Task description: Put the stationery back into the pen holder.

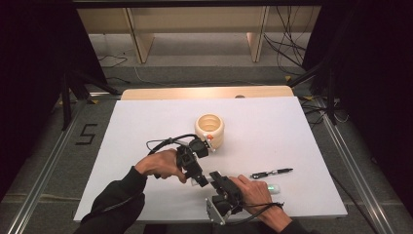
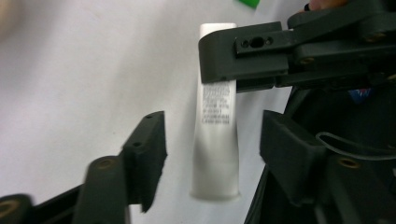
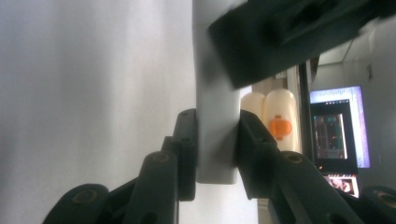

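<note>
Flanking the clamped white bar (image 3: 215, 140) — cream holder (image 1: 210, 128), pen (image 1: 271, 172) beside.

My two grippers crowd each other near the table's front edge, the left gripper (image 1: 200, 179) just beside the right gripper (image 1: 213, 178). Behind them the cream holder (image 1: 210, 129) blocks the way; the pen (image 1: 271, 172) lies right.

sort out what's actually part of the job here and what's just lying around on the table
In the job:
- white stick-shaped device, clamped by the right gripper
- left gripper, jaws open around the device, not touching

Lying about:
- cream ribbed holder
- black pen
- small white gadget with a green light
</note>
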`<state>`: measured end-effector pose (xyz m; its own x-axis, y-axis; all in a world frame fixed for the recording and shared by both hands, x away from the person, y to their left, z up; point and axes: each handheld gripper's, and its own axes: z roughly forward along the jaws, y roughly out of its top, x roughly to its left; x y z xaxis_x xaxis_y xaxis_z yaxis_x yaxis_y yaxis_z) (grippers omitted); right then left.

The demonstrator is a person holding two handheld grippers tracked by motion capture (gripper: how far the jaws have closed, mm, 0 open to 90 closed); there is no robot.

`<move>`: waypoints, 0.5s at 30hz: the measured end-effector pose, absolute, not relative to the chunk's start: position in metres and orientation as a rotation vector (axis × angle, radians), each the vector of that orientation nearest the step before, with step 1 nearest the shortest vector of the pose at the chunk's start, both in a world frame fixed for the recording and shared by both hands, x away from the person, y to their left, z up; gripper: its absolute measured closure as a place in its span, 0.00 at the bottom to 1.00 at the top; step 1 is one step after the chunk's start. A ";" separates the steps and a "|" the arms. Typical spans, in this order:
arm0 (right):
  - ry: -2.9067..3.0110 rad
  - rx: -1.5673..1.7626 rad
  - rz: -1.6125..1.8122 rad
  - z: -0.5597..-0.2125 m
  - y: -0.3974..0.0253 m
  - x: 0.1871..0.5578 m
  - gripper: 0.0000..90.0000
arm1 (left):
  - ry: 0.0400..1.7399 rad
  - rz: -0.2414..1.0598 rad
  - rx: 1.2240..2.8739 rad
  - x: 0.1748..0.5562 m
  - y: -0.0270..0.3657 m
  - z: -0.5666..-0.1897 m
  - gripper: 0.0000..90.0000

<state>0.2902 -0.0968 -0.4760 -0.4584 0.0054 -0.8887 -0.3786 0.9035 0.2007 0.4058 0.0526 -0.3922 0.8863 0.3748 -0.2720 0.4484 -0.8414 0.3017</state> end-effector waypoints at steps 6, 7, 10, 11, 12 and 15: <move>2.063 -0.148 0.540 -0.470 -0.109 0.297 0.80 | 0.660 -0.181 2.575 0.406 0.067 -0.381 0.33; 2.065 -0.138 0.556 -0.468 -0.112 0.300 0.80 | 0.666 -0.165 2.562 0.406 0.069 -0.380 0.32; 2.090 -0.065 0.606 -0.463 -0.118 0.305 0.80 | 0.680 -0.113 2.512 0.406 0.076 -0.377 0.28; 2.100 -0.036 0.620 -0.462 -0.121 0.307 0.80 | 0.680 -0.095 2.494 0.406 0.079 -0.376 0.26; 2.108 -0.013 0.636 -0.461 -0.123 0.310 0.80 | 0.684 -0.084 2.472 0.406 0.081 -0.376 0.25; 2.142 0.069 0.678 -0.458 -0.130 0.315 0.80 | 0.692 -0.026 2.399 0.404 0.090 -0.373 0.23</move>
<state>0.3152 -0.1302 -0.4577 -0.6251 0.2825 -0.7276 -0.1876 0.8505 0.4914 0.4044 0.0899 -0.3727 0.8617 0.4726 -0.1847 0.4852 -0.6609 0.5726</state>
